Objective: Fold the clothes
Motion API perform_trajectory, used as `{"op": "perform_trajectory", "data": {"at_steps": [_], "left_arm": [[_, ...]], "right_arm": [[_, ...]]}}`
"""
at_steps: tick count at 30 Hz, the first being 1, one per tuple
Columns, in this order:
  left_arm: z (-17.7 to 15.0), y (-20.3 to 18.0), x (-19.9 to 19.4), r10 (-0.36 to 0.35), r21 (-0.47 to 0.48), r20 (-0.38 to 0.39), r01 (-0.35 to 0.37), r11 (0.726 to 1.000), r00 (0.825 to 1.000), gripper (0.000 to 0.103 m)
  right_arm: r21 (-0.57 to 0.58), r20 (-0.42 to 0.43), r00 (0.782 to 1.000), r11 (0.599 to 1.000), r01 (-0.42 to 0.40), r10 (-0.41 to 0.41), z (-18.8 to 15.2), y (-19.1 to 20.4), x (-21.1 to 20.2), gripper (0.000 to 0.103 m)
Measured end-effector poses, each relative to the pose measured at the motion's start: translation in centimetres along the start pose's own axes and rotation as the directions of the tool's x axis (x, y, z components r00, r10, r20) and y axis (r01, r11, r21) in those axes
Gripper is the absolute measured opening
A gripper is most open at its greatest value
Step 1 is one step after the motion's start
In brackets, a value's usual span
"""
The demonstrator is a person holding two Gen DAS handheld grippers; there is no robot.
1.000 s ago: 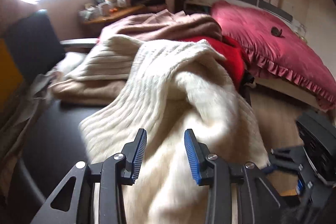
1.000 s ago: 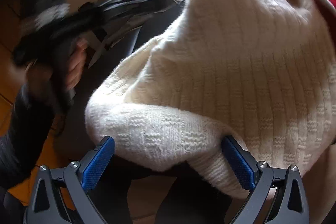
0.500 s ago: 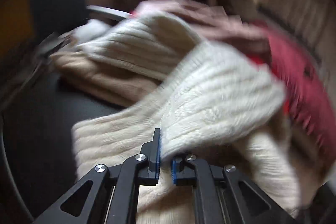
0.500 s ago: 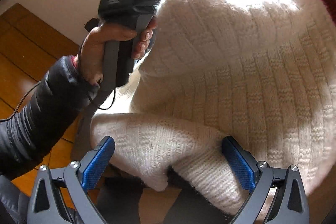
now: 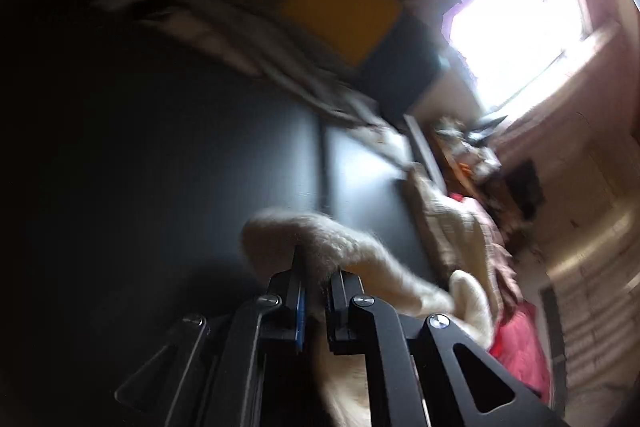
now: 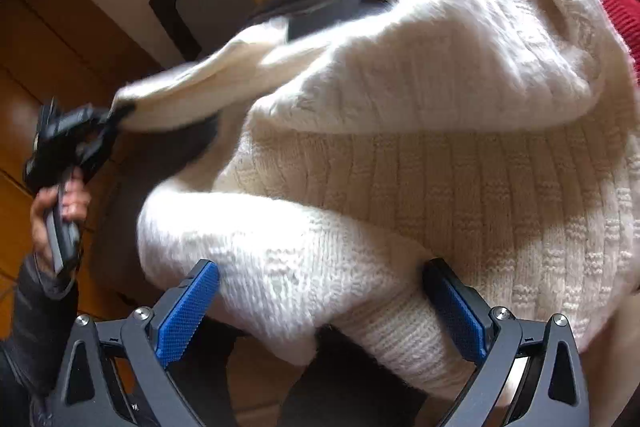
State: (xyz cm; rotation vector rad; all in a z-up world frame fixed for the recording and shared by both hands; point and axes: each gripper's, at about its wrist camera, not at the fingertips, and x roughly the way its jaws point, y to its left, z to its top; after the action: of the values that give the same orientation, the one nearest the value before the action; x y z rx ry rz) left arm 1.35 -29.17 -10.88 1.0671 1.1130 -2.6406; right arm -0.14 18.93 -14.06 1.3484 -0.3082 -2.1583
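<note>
A cream ribbed-knit sweater (image 6: 440, 147) lies heaped on a dark table. In the left wrist view my left gripper (image 5: 316, 267) is shut on the end of the sweater's sleeve (image 5: 320, 235), above the dark tabletop. The right wrist view shows that same left gripper (image 6: 76, 143) far out at the left in a person's hand (image 6: 60, 203), with the sleeve (image 6: 192, 95) stretched out to it. My right gripper (image 6: 320, 303) stands open and wide at the near edge. A thick fold of the sweater lies between its blue pads (image 6: 188, 311).
The dark tabletop (image 5: 160, 167) has a grey cloth (image 5: 248, 39) along its far edge. A beige garment (image 5: 452, 227) and a red one (image 6: 616, 7) lie beside the sweater. Wooden floor (image 6: 24, 67) is at the left and a bright window (image 5: 520, 27) beyond the table.
My left gripper shut on the sweater's sleeve, then swung far out to the left and rolled over, drawing the sleeve out straight. The right gripper stayed where it was, open around the fold.
</note>
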Motion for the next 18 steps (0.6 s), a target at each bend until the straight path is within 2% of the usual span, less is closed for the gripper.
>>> {"op": "perform_trajectory", "data": {"at_steps": [1, 3, 4, 6, 7, 9, 10, 12, 14, 16, 18], "left_arm": [[-0.6, 1.9, -1.1, 0.039, -0.037, 0.011, -0.039, 0.999, 0.999, 0.007], [-1.5, 5.9, -3.3, 0.101, -0.137, 0.015, -0.098, 0.986, 0.995, 0.017], [-1.9, 7.6, -4.4, 0.131, -0.189, 0.020, -0.125, 0.974, 0.991, 0.022], [-2.7, 11.0, -6.7, 0.190, -0.286, 0.030, -0.174, 0.942, 0.981, 0.022], [-3.0, 11.8, -7.9, 0.214, -0.304, 0.057, -0.188, 0.934, 0.975, 0.022], [-3.4, 11.9, -10.0, 0.282, -0.274, 0.112, -0.243, 0.931, 0.953, 0.022], [-3.5, 11.2, -10.3, 0.289, -0.239, 0.125, -0.254, 0.937, 0.949, 0.023], [-3.6, 8.7, -10.3, 0.272, -0.146, 0.138, -0.252, 0.957, 0.952, 0.023], [-3.9, 5.0, -9.3, 0.244, -0.002, 0.147, -0.246, 0.969, 0.959, 0.024], [-4.5, 0.2, -7.4, 0.210, 0.176, 0.144, -0.234, 0.956, 0.967, 0.026], [-5.3, -3.8, -5.1, 0.167, 0.324, 0.116, -0.197, 0.925, 0.979, 0.026]], "right_arm": [[-0.006, -0.014, 1.000, 1.000, -0.009, 0.009, -0.2, 0.7, 0.2, 0.103], [-0.021, -0.033, 0.999, 1.000, -0.014, 0.013, -0.7, 2.3, 0.8, 0.103], [-0.034, -0.044, 0.999, 0.999, -0.012, 0.011, -0.9, 3.1, 1.2, 0.103], [-0.081, -0.079, 0.997, 0.997, -0.002, -0.004, -1.0, 4.5, 1.4, 0.103], [-0.107, -0.097, 0.995, 0.994, 0.003, -0.013, -1.0, 5.2, 1.5, 0.103], [-0.154, -0.131, 0.991, 0.988, 0.013, -0.033, -0.8, 7.2, 2.9, 0.103], [-0.167, -0.144, 0.989, 0.986, 0.015, -0.040, -0.6, 8.4, 4.2, 0.103], [-0.178, -0.155, 0.987, 0.984, 0.024, -0.052, -0.2, 9.0, 4.6, 0.103], [-0.178, -0.146, 0.987, 0.983, 0.043, -0.070, 0.7, 9.2, 4.8, 0.103], [-0.167, -0.120, 0.990, 0.985, 0.048, -0.069, 2.0, 9.3, 5.0, 0.103], [-0.166, -0.075, 0.995, 0.985, 0.048, -0.061, 2.9, 8.6, 3.5, 0.103]]}}
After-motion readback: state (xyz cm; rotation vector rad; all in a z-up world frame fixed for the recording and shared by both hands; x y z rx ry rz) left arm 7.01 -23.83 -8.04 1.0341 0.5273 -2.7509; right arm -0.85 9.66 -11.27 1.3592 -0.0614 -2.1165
